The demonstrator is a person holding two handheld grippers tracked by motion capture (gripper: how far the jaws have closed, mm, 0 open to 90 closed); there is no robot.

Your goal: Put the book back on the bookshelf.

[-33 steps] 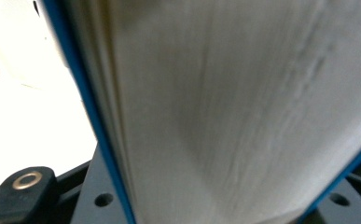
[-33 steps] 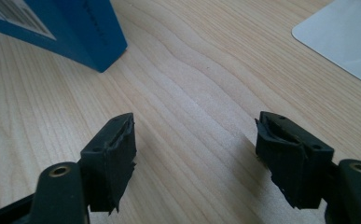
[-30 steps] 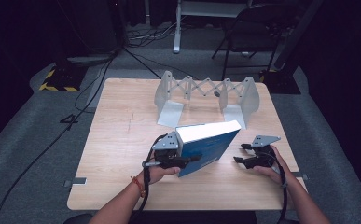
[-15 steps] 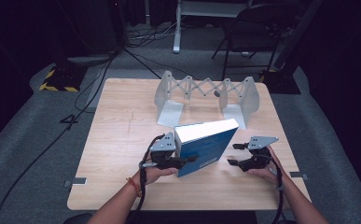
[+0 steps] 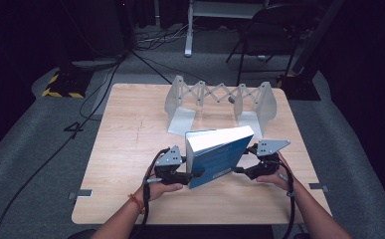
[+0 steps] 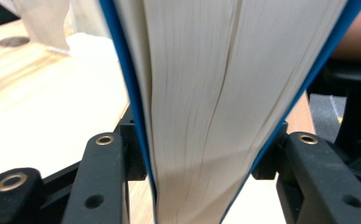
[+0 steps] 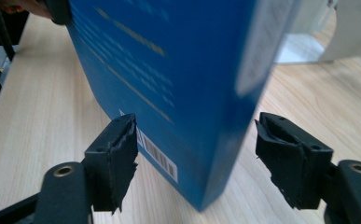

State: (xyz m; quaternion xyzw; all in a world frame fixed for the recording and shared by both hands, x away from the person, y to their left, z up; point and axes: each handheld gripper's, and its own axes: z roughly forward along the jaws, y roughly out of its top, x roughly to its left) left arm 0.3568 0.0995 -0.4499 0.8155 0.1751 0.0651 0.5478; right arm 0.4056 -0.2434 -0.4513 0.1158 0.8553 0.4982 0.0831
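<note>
Place looked like a recording lab or studio, not a home. Dark, black-draped surroundings ringed a single lit wooden bench (image 5: 130, 149) set on grey carpet (image 5: 31, 164). Black cables (image 5: 100, 94) trailed across the floor from 10 o'clock toward the bench. A yellow-and-black hazard-striped base (image 5: 55, 87) sat at 10 o'clock. White stand legs (image 5: 190, 30) rose at 12 o'clock, a dark folding chair (image 5: 259, 40) at 1 o'clock. Tape marks (image 5: 83, 193) flagged the floor at 8 o'clock.
</note>
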